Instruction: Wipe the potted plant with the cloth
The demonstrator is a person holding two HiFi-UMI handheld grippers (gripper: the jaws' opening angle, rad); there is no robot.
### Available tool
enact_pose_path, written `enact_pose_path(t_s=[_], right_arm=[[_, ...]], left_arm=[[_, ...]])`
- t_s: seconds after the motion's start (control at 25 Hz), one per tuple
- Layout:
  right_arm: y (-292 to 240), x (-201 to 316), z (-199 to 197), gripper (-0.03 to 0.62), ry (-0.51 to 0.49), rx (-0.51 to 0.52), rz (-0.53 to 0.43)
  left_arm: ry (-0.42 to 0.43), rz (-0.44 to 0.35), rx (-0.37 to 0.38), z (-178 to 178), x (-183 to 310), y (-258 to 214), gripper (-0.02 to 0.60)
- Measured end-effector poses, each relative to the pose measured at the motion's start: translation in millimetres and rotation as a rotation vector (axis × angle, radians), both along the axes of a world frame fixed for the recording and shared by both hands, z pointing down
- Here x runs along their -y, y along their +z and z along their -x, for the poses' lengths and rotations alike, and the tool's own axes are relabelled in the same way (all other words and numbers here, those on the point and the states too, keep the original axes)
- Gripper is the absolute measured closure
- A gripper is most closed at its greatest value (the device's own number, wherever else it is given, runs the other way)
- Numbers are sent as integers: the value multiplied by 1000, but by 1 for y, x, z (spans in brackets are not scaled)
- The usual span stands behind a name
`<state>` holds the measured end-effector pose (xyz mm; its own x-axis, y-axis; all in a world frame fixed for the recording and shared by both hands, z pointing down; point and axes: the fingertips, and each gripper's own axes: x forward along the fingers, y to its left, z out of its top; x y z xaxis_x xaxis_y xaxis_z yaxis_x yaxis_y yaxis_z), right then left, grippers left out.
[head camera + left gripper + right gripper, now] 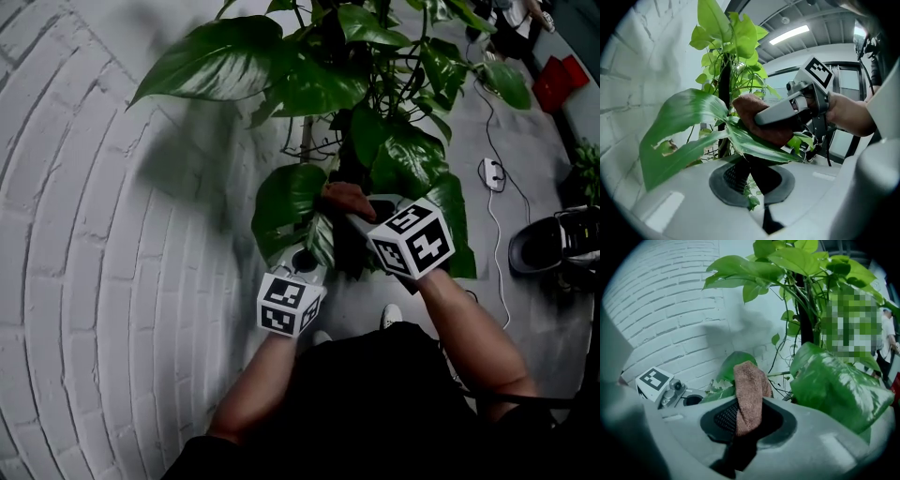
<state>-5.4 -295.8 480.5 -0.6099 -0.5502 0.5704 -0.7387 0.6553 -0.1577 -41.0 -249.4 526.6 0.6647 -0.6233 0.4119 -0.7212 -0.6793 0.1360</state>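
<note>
The potted plant [356,84] has big glossy leaves and stands against a white brick wall. My right gripper [354,212] is shut on a brown cloth [345,197] and presses it onto a long leaf [754,145] low on the plant. In the right gripper view the cloth [749,390] hangs up out of the right gripper [747,420]. My left gripper [314,251] is just left of it, and this same leaf runs out of the left gripper [752,176], which looks shut on it. The pot is hidden.
The brick wall [103,234] fills the left side. On the floor at right lie a white power strip [490,173] with its cable, a dark round appliance [553,246] and a red object [560,82]. The person's shoes [392,315] are below the plant.
</note>
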Motion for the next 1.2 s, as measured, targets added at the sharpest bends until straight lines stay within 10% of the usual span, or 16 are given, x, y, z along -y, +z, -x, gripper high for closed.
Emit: enact_pose_path(t_s=[1.2], right_arm=[[10,-83,-22,526,112,24,56]], left_arm=[[59,50,24,16,-28,24,566]])
